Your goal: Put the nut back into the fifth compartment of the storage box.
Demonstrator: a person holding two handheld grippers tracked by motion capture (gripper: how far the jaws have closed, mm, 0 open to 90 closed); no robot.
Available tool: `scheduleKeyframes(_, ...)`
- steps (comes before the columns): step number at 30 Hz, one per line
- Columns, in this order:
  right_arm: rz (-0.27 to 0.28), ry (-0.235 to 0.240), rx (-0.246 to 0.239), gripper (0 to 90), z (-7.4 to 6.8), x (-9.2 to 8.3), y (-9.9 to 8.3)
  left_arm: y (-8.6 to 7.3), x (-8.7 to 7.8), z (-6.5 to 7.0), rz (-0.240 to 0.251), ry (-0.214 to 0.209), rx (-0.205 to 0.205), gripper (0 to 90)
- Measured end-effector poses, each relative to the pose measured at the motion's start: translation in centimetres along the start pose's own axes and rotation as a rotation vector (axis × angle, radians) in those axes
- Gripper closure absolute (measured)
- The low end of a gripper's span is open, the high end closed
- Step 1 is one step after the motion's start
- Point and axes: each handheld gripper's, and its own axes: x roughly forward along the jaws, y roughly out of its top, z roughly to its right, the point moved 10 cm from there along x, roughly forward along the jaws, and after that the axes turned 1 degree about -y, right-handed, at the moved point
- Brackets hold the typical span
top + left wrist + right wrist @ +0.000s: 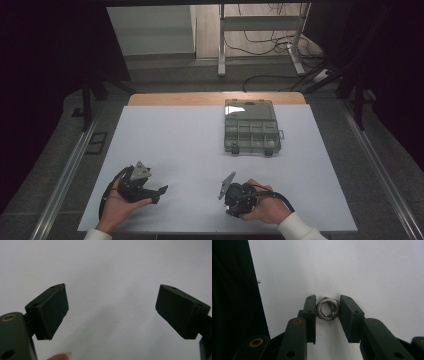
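A shiny steel hex nut (327, 309) stands on edge on the white tabletop, pressed between the two black pads of my right gripper (327, 302), which is shut on it. From above, the right gripper (235, 202) is at the near edge of the table, right of centre, pointing down with a hand wrapped around it. My left gripper (159, 195) rests at the near left, pointing right. Its jaws (111, 305) are open and wide apart, with only bare white surface between them.
A clear plastic compartment box (226, 135) with its lid laid open behind it sits at the far centre-right of the white table (175, 145). The table's near edge (259, 315) drops into darkness just beside the right gripper. Dark curtains flank both sides.
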Motion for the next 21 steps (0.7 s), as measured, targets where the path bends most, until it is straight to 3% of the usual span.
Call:
scheduleKeyframes(4,-0.002,0.006,0.007,70.4,0.0,0.0,0.1,0.0,0.0,-0.1,0.000,0.001,-0.002,11.0)
scheduleKeyframes(10,0.037,0.017,0.029,70.5,0.3,-0.5,0.5,-0.2,-0.1,-0.3,-0.003,0.004,-0.009,11.0)
scheduleKeyframes(21,0.091,0.000,0.064,70.7,2.1,-1.8,1.1,-0.8,-0.5,-0.4,-0.002,0.015,-0.029,11.1)
